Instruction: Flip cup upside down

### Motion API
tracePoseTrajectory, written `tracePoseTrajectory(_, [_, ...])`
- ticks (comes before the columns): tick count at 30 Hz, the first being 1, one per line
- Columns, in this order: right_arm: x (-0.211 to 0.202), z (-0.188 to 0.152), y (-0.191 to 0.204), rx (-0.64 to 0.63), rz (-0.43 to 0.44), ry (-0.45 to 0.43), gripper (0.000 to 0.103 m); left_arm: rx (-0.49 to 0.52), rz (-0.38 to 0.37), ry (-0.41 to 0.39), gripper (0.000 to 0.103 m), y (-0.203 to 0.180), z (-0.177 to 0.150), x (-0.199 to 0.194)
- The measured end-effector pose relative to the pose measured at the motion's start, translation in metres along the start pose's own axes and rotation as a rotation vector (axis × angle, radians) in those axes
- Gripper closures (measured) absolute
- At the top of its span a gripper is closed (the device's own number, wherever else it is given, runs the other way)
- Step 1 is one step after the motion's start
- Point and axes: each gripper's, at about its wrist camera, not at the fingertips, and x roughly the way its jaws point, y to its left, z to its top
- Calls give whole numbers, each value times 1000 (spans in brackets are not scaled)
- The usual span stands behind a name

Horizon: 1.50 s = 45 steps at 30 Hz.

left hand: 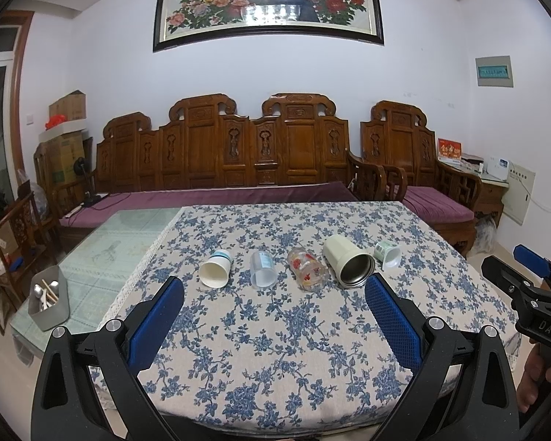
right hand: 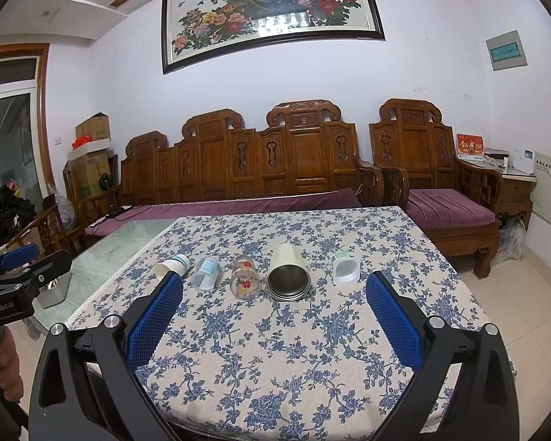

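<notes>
Blue-flowered cloth covers the surface (left hand: 275,330), where five cups lie on their sides in a row: a white paper cup (left hand: 215,269), a clear plastic cup (left hand: 262,269), a red-flowered glass (left hand: 308,269), a cream steel-lined tumbler (left hand: 348,261) and a small green-banded cup (left hand: 387,253). The left gripper (left hand: 274,286) hovers short of them, jaws wide (nothing held).

From the right wrist, the right gripper (right hand: 274,283) likewise hangs before the row, jaws wide and empty, the tumbler (right hand: 288,270) lying mouth-first between them.

tablecloth (left hand: 275,330): blue floral | tumbler (left hand: 343,259): cream | cushion (left hand: 202,198): purple

The right gripper's finger (right hand: 158,305) hides part of the paper cup (right hand: 169,266).
</notes>
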Motion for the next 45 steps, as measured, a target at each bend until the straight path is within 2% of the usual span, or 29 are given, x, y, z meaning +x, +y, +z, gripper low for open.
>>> tracePoseTrajectory(45, [-2,3,2,0,2,-7,2,7,2,-4,8,0,6,-2])
